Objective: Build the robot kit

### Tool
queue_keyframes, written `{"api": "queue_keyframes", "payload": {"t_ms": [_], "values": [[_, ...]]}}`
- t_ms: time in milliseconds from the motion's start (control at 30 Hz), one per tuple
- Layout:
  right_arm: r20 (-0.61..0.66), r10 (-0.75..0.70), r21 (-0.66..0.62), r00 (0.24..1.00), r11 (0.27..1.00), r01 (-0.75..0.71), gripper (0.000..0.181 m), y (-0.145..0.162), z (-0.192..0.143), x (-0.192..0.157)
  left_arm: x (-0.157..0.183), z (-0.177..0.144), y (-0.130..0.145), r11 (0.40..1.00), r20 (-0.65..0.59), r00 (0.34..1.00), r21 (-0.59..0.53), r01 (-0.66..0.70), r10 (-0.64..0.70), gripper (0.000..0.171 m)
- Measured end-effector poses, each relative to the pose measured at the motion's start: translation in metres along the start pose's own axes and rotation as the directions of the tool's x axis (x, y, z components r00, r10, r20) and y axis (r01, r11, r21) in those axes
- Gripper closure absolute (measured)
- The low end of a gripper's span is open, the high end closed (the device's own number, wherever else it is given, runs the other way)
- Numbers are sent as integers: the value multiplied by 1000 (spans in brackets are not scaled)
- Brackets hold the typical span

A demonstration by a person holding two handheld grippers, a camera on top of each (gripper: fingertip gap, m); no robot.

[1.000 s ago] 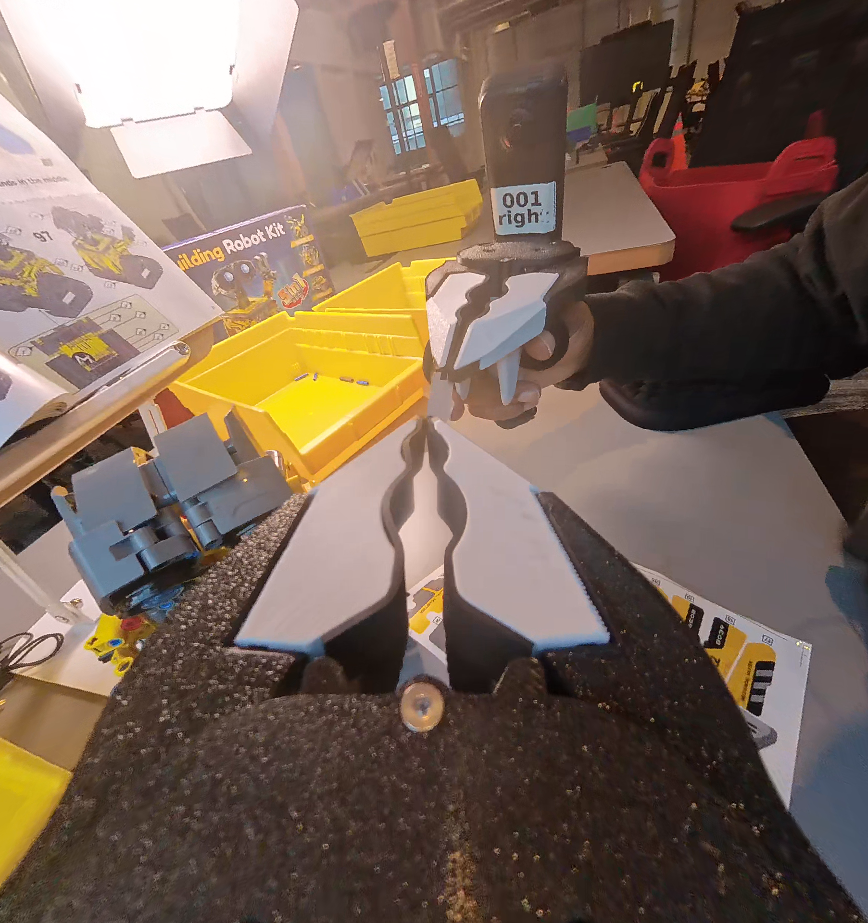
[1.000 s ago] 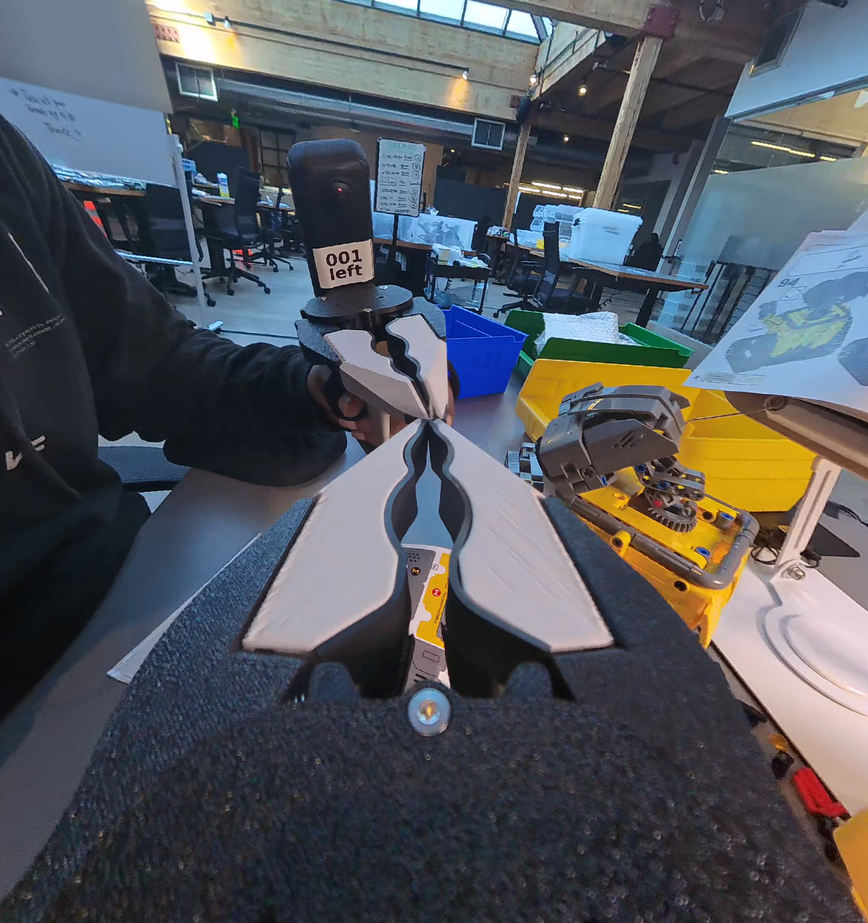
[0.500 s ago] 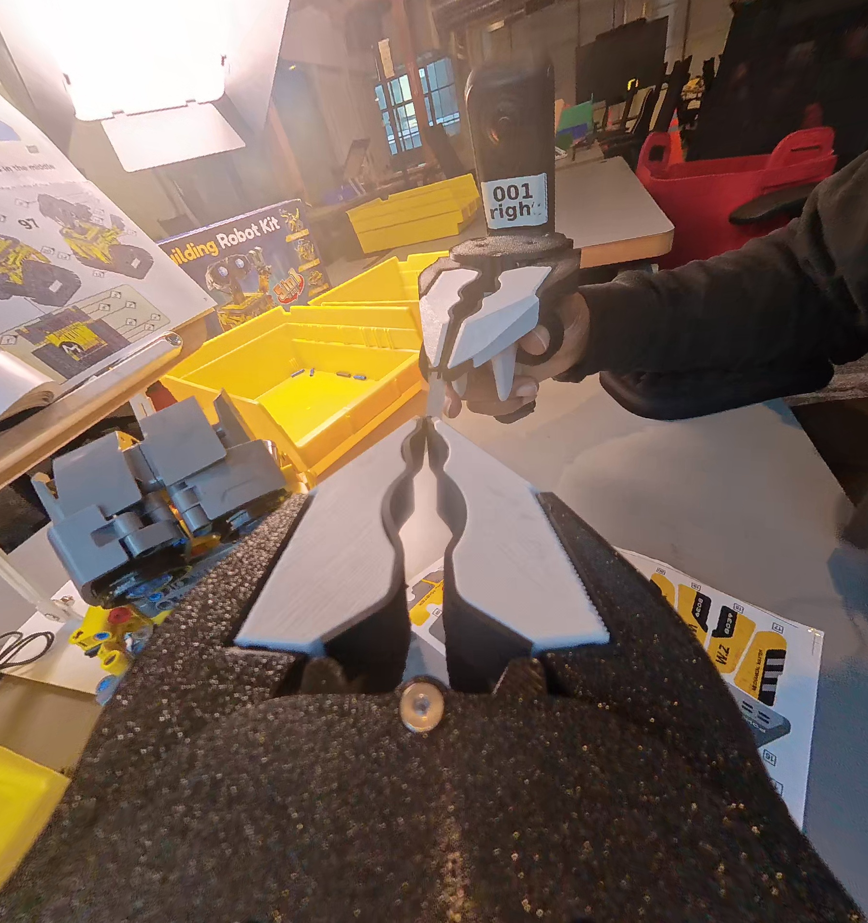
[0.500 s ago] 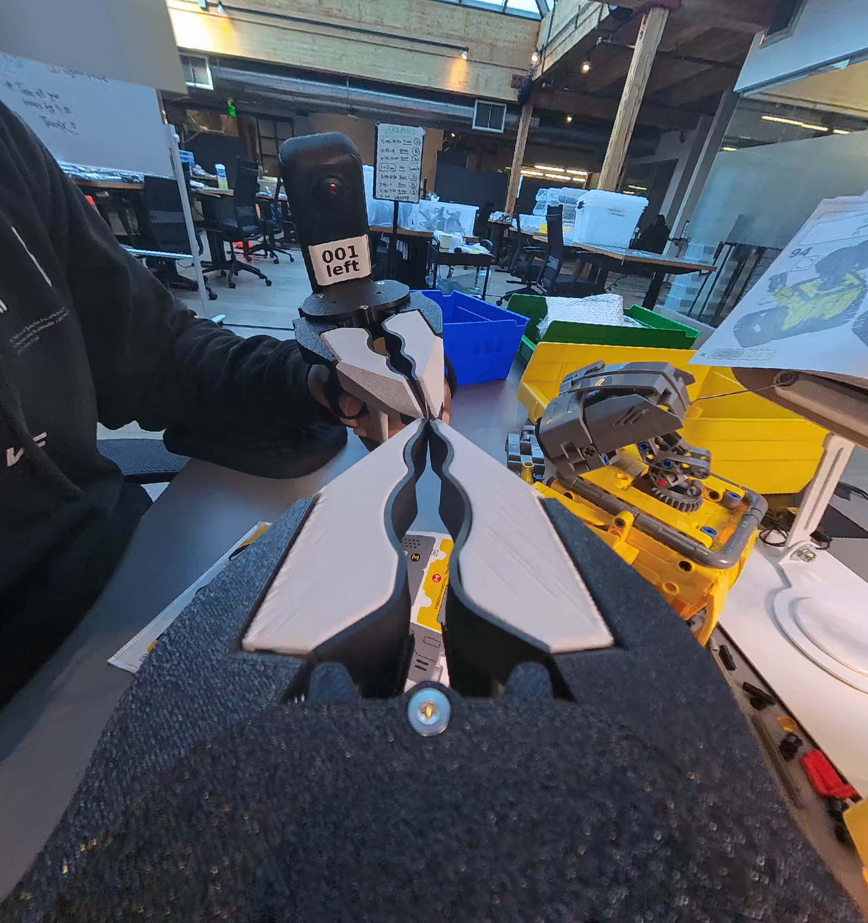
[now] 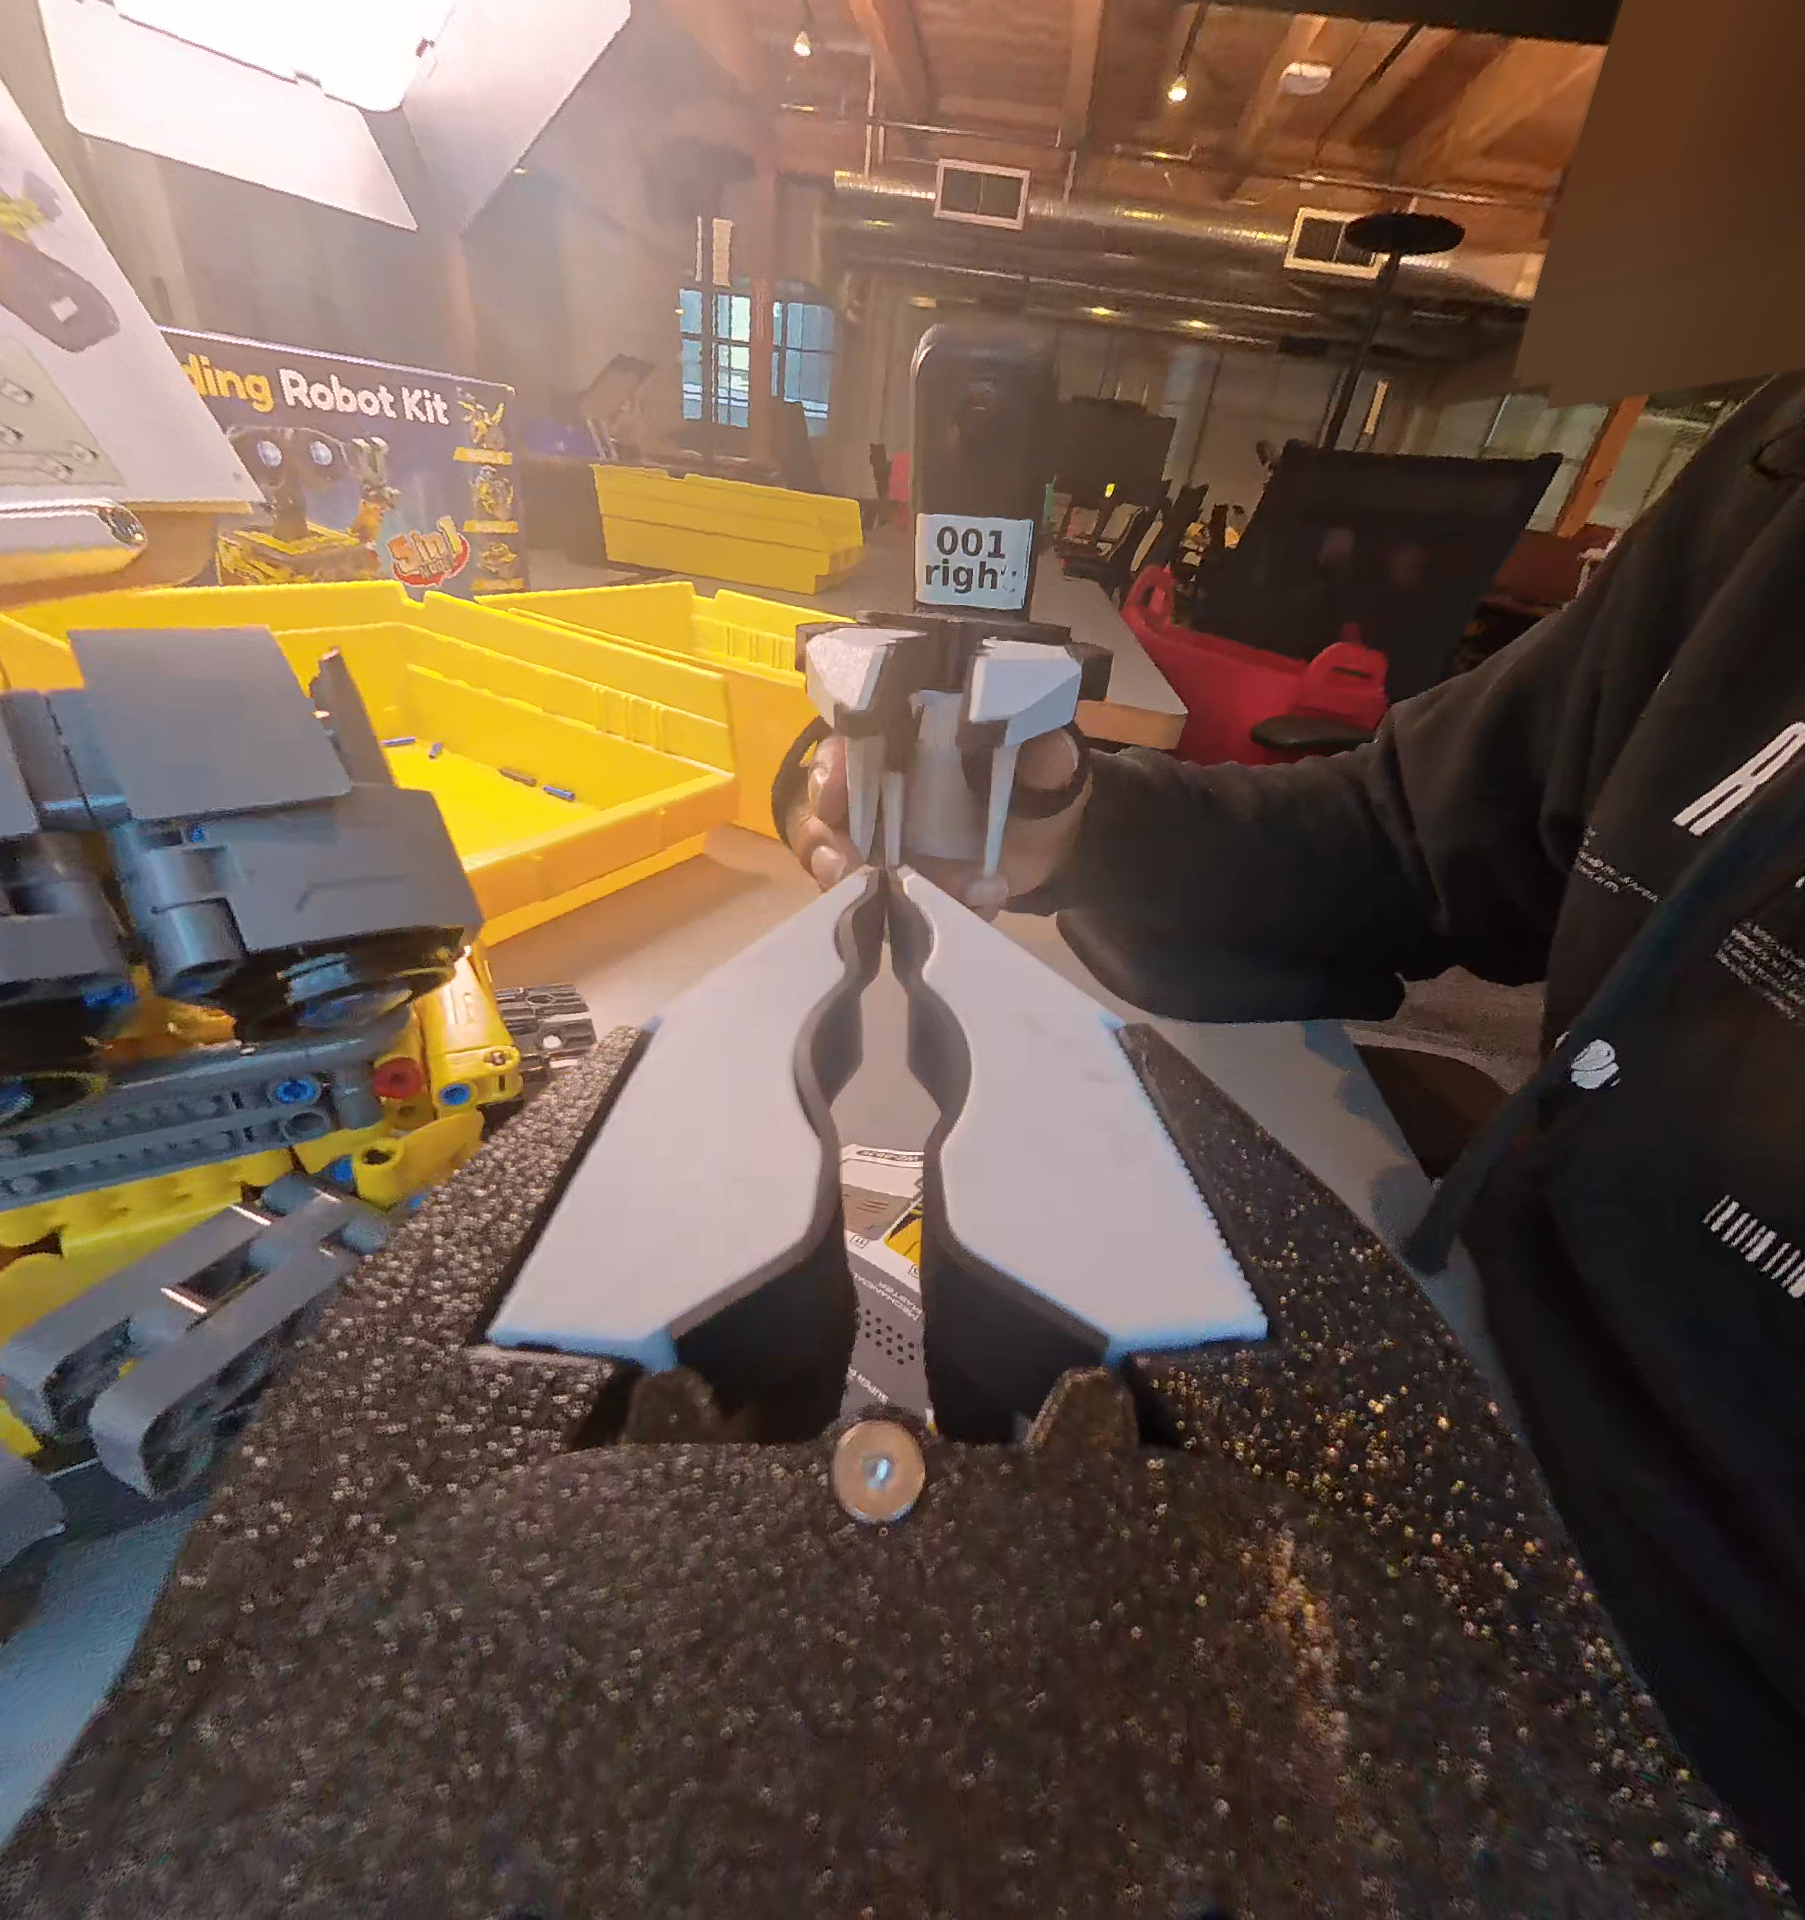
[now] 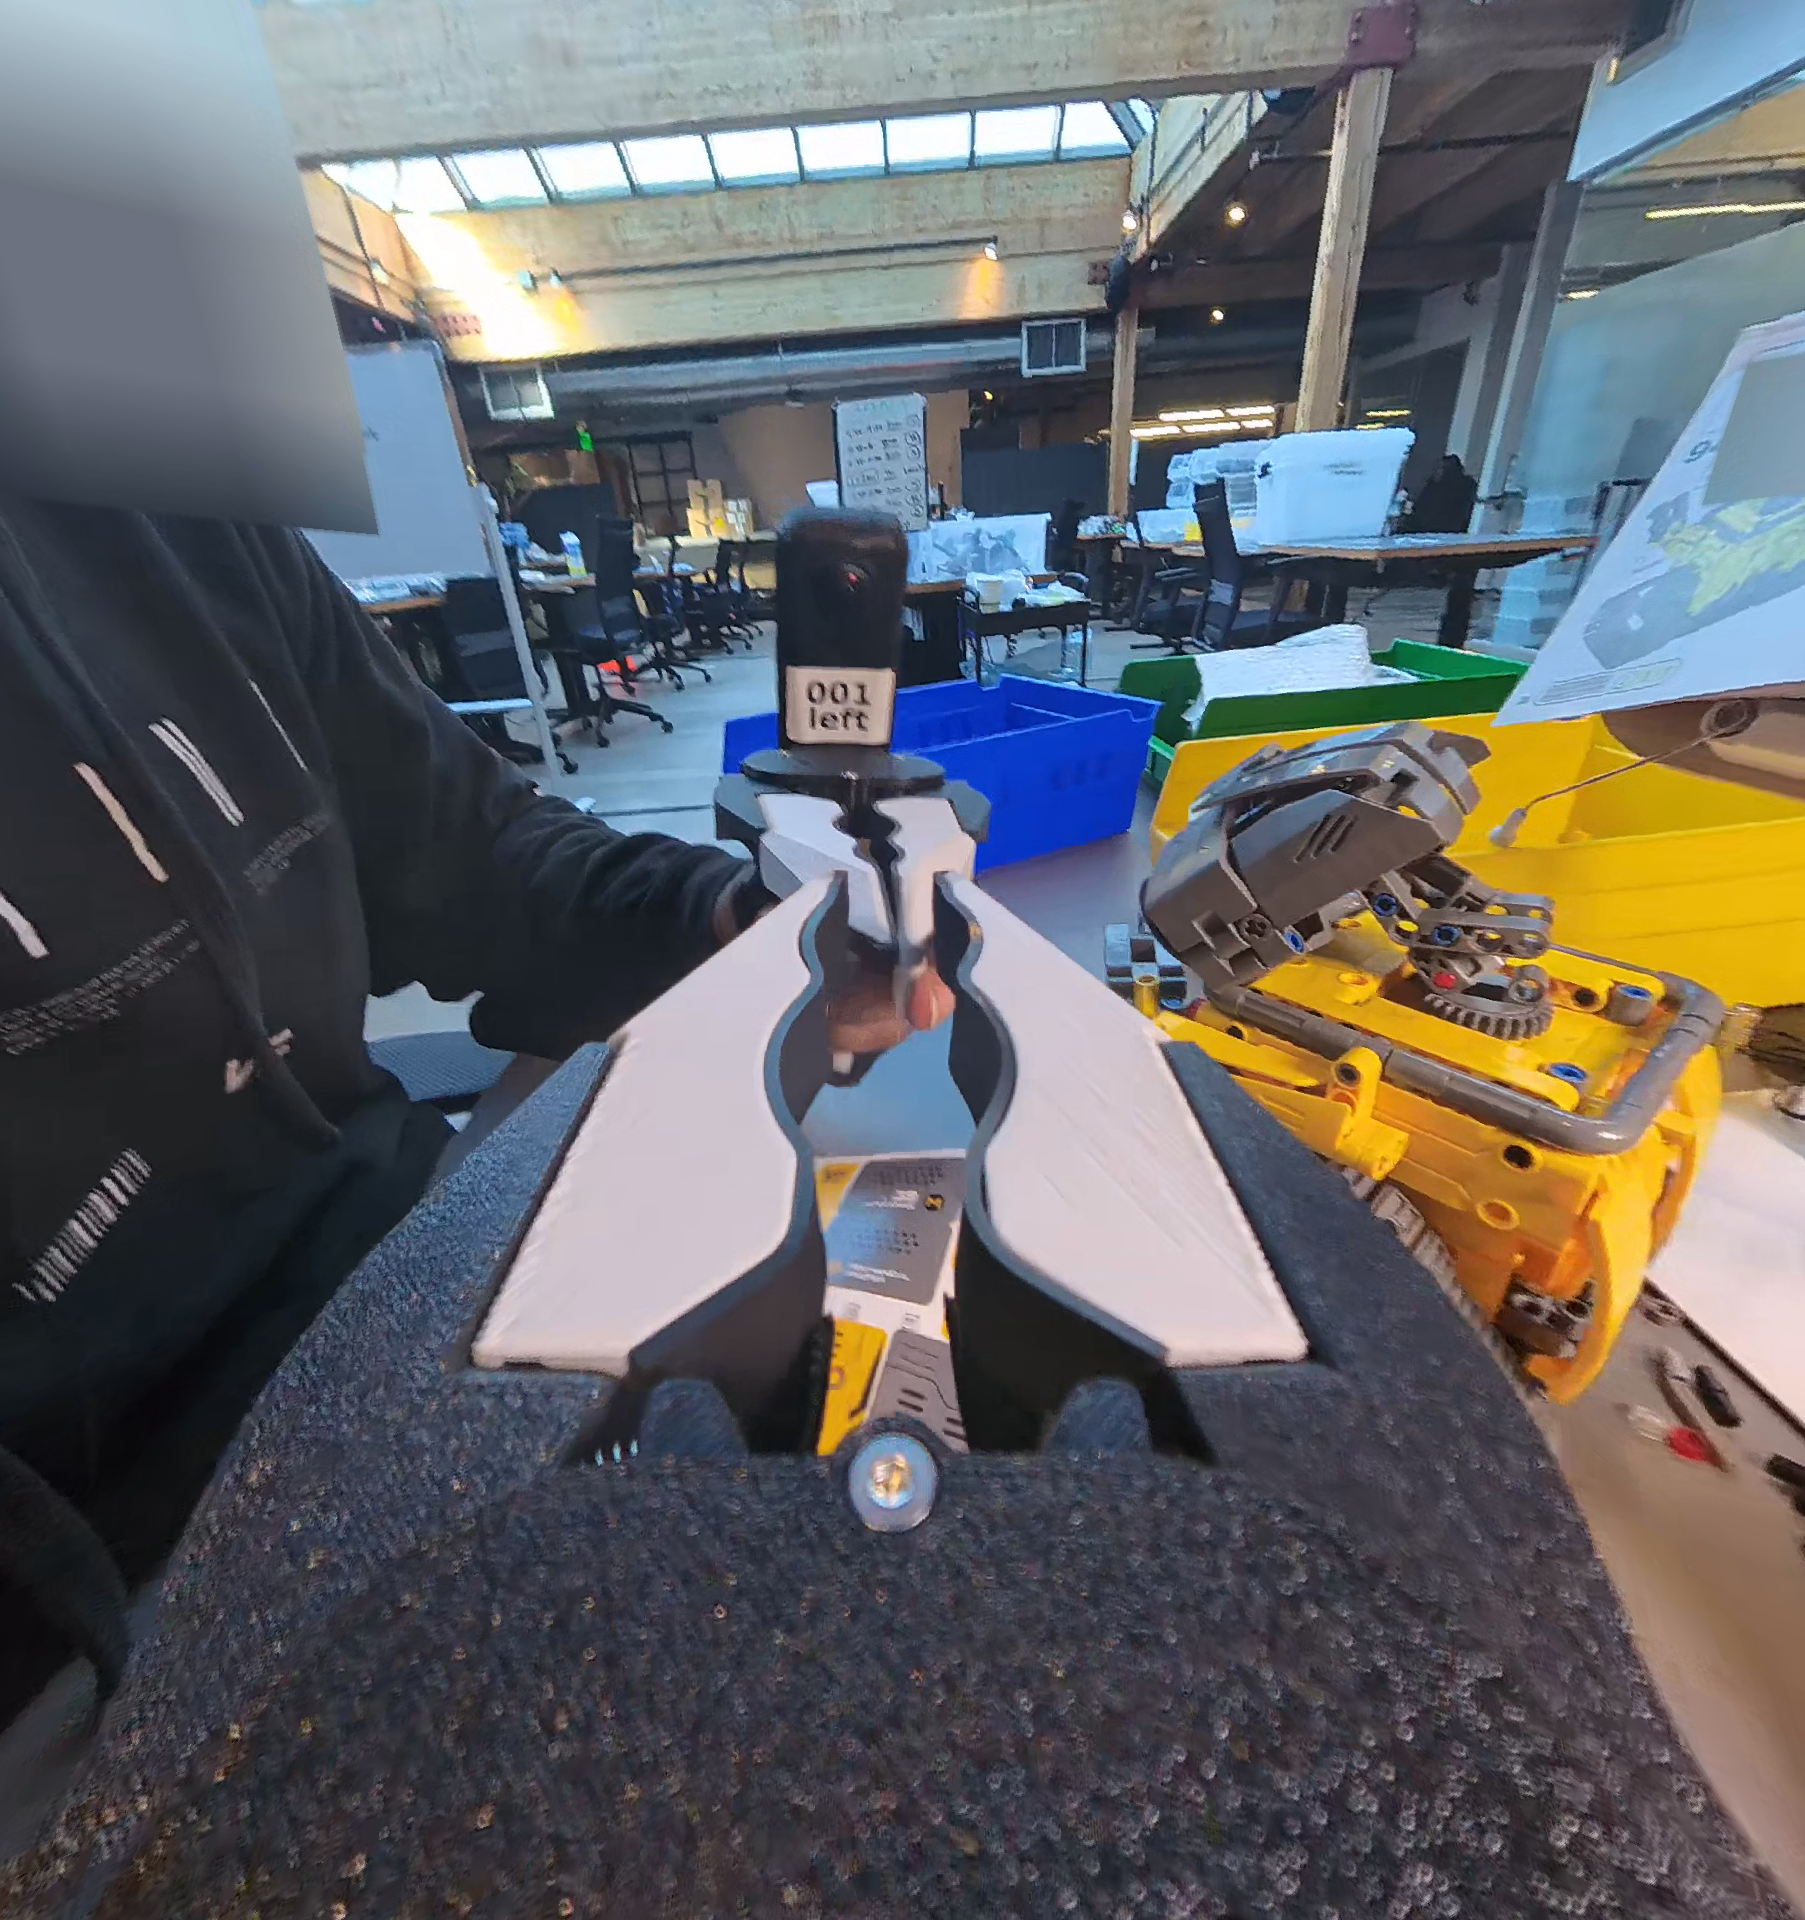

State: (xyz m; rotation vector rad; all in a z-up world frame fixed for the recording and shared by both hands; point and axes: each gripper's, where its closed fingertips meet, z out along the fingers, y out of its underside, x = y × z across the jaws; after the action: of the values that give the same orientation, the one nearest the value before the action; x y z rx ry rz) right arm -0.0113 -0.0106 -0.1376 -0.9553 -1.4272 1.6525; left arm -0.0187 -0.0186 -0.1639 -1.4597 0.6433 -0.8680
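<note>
My left gripper [image 5: 885, 885] is shut, and a thin pale strip [image 5: 887, 831] seems pinched at its tips. It also shows in the right wrist view [image 6: 903, 935], tip to tip with my right gripper [image 6: 890, 891]. The right gripper's jaws stand apart around the left one's tips. It faces me in the left wrist view [image 5: 929, 821], open, held by a hand. A yellow and grey brick-built robot model [image 5: 202, 935] stands left of the left gripper and right of the right one [image 6: 1449, 1039]. A printed sticker sheet [image 6: 893, 1226] lies on the table beneath both grippers.
Yellow bins [image 5: 565, 748] stand behind the model, one holding small pins. A kit box [image 5: 358, 468] and an open instruction booklet [image 6: 1729, 561] on a stand are nearby. A blue bin [image 6: 1043, 748] sits farther off. Small loose parts [image 6: 1708, 1434] lie at the right. A person's dark sleeve [image 5: 1397, 831] crosses the table. Both grippers' tips are close together, under 4 cm apart.
My right gripper has opened; it was shut tip to tip against the left one. Both grippers have tilted up, and the model now sits closer to them.
</note>
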Motion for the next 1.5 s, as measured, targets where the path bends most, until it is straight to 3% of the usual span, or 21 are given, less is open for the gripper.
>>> {"api": "queue_keyframes", "payload": {"t_ms": [200,400,767,967,1500], "values": [[37,62,54,997,996,-64,162,-6,-2,-2,-4,-4,-10,990,-37,993,86,114,-111,171],[24,93,85,995,992,-94,163,-2,4,1,-8,-9,-21,940,-116,959,200,277,-258,171],[-101,123,188,987,977,-102,165,-12,9,12,-17,-15,-39,759,-277,843,368,536,-461,171],[-136,140,206,981,972,-110,168,-12,15,12,-19,-19,-46,713,-289,829,422,559,-479,171],[-146,164,236,976,963,-126,181,-15,20,11,-16,-18,-47,725,-279,840,426,542,-465,171]]}}
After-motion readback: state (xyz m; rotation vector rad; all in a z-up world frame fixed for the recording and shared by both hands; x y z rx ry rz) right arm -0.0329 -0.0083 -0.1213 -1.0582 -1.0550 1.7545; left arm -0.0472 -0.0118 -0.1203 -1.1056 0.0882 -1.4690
